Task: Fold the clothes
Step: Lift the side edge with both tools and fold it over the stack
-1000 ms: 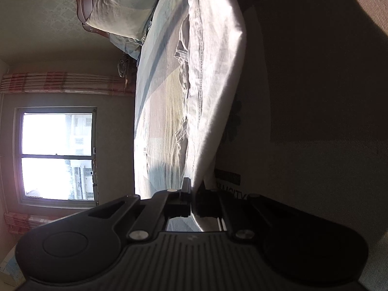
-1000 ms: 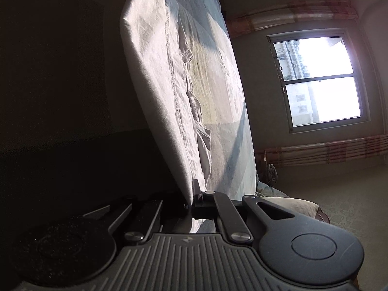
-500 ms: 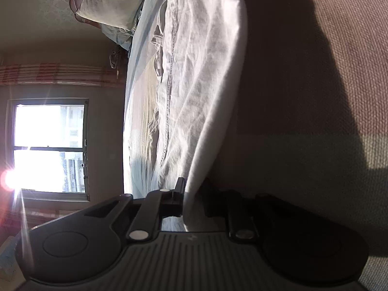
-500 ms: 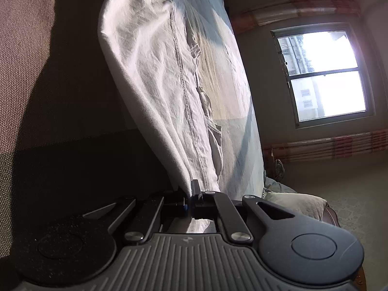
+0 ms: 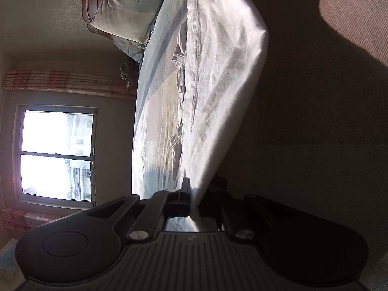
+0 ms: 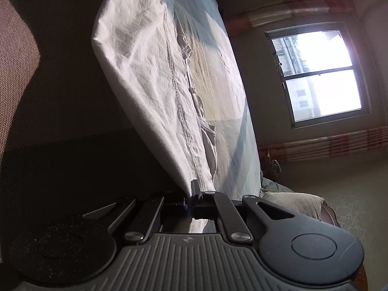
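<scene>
The left gripper (image 5: 198, 194) and right gripper (image 6: 189, 194) are each pinching the pale garment (image 5: 218, 72) between closed jaws, both rolled sideways.

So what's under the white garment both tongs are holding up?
The garment hangs over a brownish woven bedcover, mostly in shadow. Beyond it lies a pale blue sheet. Whatever sits directly beneath the cloth's spread stays hidden.

Two grippers — left gripper (image 5: 198, 194) and right gripper (image 6: 190, 194) — each clamped on one pale garment (image 5: 218, 72). One window (image 5: 57, 154) at nine o'clock, one pillow (image 5: 128, 7) at eleven — one bed (image 5: 155, 48).
</scene>
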`<state>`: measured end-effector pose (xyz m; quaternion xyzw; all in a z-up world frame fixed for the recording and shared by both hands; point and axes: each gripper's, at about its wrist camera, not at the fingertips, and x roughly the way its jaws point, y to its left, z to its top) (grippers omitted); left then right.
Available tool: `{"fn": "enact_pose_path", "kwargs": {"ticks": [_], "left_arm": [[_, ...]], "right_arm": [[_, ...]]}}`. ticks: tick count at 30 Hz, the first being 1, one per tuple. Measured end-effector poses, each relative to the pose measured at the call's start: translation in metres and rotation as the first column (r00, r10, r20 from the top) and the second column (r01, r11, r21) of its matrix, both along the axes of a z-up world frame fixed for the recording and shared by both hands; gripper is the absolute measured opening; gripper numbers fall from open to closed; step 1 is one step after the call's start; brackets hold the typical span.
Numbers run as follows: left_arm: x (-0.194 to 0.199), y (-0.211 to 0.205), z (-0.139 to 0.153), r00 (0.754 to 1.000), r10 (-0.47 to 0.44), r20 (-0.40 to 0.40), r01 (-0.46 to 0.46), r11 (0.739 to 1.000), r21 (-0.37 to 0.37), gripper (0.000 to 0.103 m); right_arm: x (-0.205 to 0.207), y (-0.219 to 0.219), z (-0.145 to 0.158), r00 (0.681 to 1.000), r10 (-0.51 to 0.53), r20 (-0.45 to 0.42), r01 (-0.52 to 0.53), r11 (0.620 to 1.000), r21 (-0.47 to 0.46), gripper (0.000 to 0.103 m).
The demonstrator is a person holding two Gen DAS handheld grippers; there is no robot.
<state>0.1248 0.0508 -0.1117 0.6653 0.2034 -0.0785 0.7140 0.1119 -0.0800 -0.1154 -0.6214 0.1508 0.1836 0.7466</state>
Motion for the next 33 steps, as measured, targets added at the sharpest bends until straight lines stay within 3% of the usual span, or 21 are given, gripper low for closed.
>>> {"fn": "enact_pose_path", "kwargs": {"ticks": [6, 26, 29, 33], "left_arm": [[-0.020, 0.000, 0.004, 1.000, -0.022, -0.005, 0.022, 1.000, 0.004, 0.001], [-0.117, -0.015, 0.019, 0.998, -0.060, -0.033, 0.060, 0.998, -0.018, 0.002], [-0.127, -0.018, 0.013, 0.997, -0.070, -0.033, 0.071, 0.997, 0.005, 0.002], [-0.124, -0.018, 0.005, 0.998, -0.047, -0.051, 0.046, 0.999, -0.023, 0.002]], "right_arm": [[0.002, -0.011, 0.007, 1.000, 0.006, -0.002, -0.006, 1.000, 0.006, 0.006], [-0.059, -0.045, 0.018, 0.996, 0.062, -0.059, -0.063, 0.998, -0.010, 0.006], [-0.055, -0.049, 0.021, 0.997, 0.056, -0.057, -0.057, 0.998, -0.014, 0.006], [-0.028, -0.049, 0.010, 0.996, 0.049, -0.068, -0.052, 0.998, -0.045, 0.007]]}}
